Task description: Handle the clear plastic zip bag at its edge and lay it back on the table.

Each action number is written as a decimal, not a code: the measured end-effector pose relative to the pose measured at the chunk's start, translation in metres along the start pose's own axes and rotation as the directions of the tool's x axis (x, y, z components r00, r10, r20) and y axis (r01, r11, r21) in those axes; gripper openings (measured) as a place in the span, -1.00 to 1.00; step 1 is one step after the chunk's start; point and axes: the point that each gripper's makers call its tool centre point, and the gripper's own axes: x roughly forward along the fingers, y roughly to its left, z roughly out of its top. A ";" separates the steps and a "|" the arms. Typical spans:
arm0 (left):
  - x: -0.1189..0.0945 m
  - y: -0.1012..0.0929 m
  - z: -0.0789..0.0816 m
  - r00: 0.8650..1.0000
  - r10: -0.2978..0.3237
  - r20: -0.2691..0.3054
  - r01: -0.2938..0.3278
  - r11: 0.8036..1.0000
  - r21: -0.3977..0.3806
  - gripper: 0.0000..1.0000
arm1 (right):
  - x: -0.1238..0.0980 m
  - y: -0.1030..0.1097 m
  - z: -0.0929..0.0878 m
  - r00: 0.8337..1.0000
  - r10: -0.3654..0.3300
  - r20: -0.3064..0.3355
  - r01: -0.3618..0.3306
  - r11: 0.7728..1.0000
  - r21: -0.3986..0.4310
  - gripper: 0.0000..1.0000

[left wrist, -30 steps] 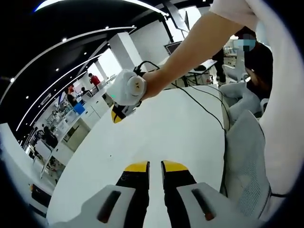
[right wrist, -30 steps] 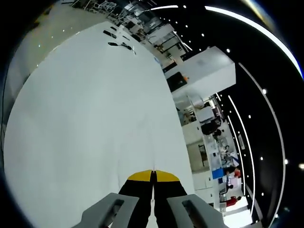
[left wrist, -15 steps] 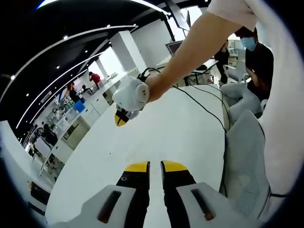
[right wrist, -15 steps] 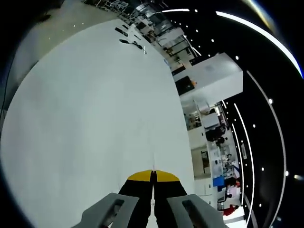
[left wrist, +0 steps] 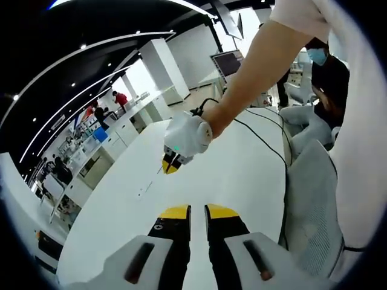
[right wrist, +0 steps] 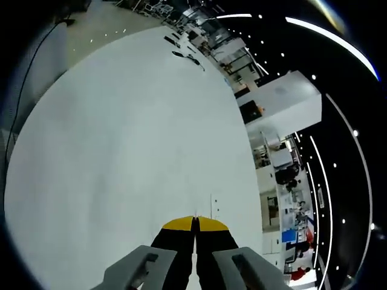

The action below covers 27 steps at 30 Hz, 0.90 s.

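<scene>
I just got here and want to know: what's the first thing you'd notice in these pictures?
In the left gripper view, a person's bare arm reaches across the big white table, its white-gloved hand holding the yellow-tipped right gripper down near the tabletop. At the bottom, the left gripper shows black jaws with yellow tips.

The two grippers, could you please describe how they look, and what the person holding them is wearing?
Each gripper has two black fingers with yellow tips on a light grey body with dark slots. In the left gripper view, the right gripper shows a rounded white housing with a small green light, and a black cable trails from it across the white table. The person wears a white short sleeve.
</scene>
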 end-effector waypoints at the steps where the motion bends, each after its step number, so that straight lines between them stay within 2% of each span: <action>1: 0.000 0.000 0.000 1.000 0.000 -0.001 0.000 1.000 0.000 -0.86 | 0.000 0.001 0.000 1.000 0.001 0.000 -0.001 1.000 0.000 -1.00; 17: 0.000 -0.005 -0.004 1.000 -0.008 -0.008 0.008 1.000 -0.010 -0.87 | 0.004 0.052 -0.001 0.998 0.063 0.001 -0.063 0.998 -0.014 -1.00; 27: 0.001 -0.007 -0.006 1.000 -0.012 -0.012 0.012 1.000 -0.013 -0.87 | 0.007 0.064 -0.002 0.997 0.080 0.002 -0.080 0.997 0.009 -1.00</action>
